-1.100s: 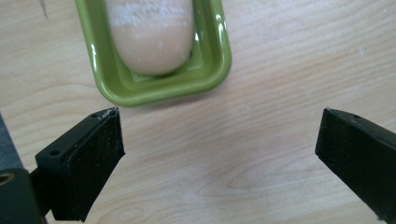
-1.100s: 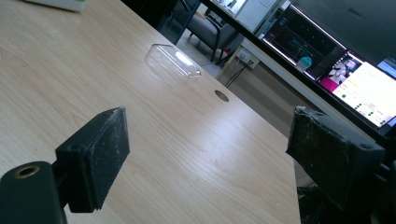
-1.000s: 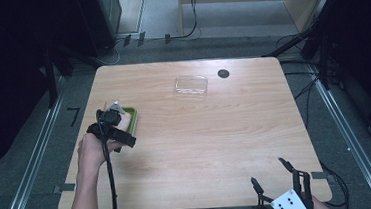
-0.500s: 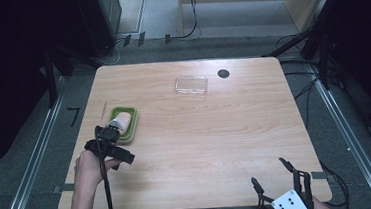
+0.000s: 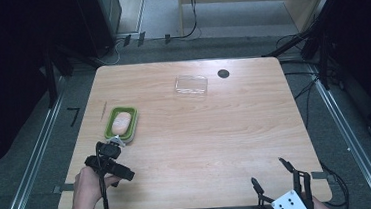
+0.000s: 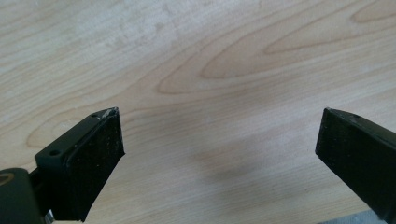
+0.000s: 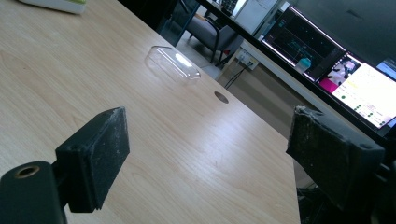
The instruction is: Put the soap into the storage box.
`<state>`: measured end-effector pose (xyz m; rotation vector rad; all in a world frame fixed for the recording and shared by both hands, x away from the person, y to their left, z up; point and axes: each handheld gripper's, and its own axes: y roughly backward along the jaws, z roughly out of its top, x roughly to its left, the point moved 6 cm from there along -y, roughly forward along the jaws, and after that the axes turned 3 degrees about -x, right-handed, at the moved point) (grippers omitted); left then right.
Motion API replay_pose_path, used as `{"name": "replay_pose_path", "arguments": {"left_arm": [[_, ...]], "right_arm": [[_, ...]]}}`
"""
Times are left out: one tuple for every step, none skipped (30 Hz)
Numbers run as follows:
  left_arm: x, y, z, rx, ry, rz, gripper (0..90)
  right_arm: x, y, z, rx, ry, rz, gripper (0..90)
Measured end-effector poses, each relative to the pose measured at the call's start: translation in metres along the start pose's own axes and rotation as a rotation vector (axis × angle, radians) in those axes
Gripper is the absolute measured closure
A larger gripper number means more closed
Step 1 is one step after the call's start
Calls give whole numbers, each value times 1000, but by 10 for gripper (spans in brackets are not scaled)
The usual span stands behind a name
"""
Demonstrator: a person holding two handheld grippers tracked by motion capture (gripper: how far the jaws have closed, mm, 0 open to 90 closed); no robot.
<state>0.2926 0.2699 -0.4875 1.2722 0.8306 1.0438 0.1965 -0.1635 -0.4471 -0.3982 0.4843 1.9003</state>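
Bench (image 5: 216,132) first: pale wood, mostly bare. Green tray (image 5: 121,123) sits near its left edge w/ a pale rounded lump (image 5: 121,121) lying inside (soap or bread roll, can't tell which). Clear lid (image 5: 191,85) rests toward the far edge, well apart from the tray, w/ a small dark hole (image 5: 223,73) just beside it.

Left gripper (image 5: 111,149) hovers just near side of the tray, jaws spread wide over bare wood and holding nothing. Right gripper (image 5: 274,175) waits at the near right corner, jaws also wide, empty, aimed toward the lid.

Handling, as a guess: lid looks thin, light, stiff plastic, prob. slick and apt to pop out of a hard squeeze, so take it across a short edge at the rim w/ gentle pressure. Tray seems light and may be soft-walled; pinch one wall, not the lump.
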Motion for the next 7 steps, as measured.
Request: {"name": "replay_pose_path", "arguments": {"left_arm": [[0, -1, -2, -4, 10, -3, 13], [0, -1, -3, 7, 2, -4, 13], [1, -3, -3, 4, 6, -2, 13], [1, -3, -3, 5, 12, -8, 13], [2, -4, -3, 4, 12, -6, 13], [3, -3, -2, 0, 14, -2, 13], [3, -3, -2, -1, 12, -2, 14]], "right_arm": [[0, 0, 0, -1, 0, -1, 132], [0, 0, 0, -1, 0, -1, 132], [0, 0, 0, -2, 2, 0, 132], [0, 0, 0, -3, 5, 0, 132], [0, 0, 0, -3, 4, 1, 132], [0, -1, 0, -2, 4, 1, 132], [0, -1, 0, -2, 5, 1, 132]]}}
